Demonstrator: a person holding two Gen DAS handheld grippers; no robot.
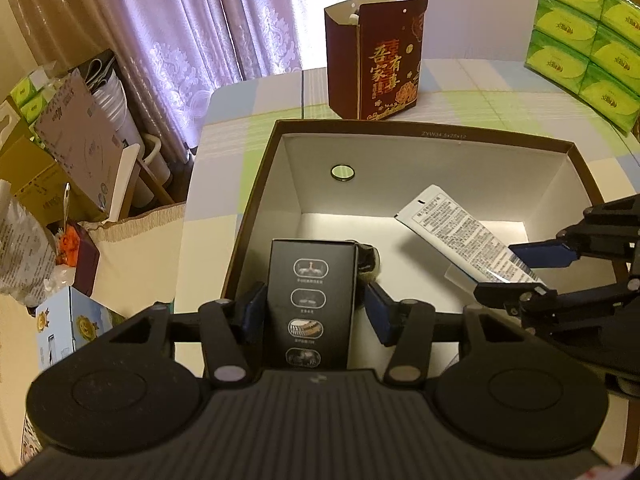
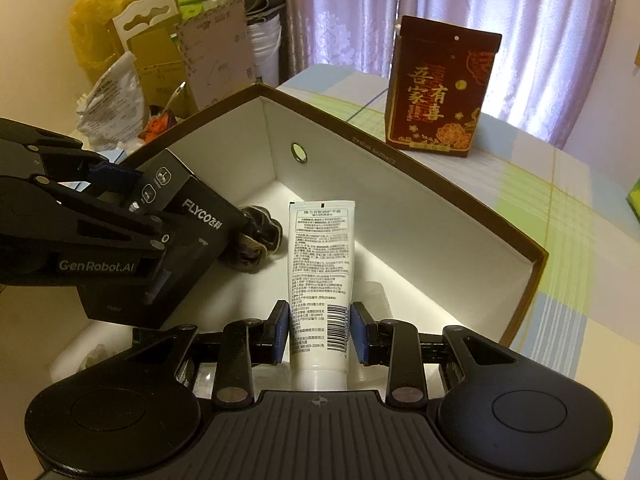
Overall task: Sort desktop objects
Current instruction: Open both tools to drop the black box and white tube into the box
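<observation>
A black box and a white tube are pinched over the open carton by the left gripper and right gripper; neither is released yet.

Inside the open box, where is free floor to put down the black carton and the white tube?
Bare floor lies at the far end of the open box, below the round wall hole. The near left is crowded: a dark fuzzy item sits under the black carton. The white tube hangs over the middle.
</observation>
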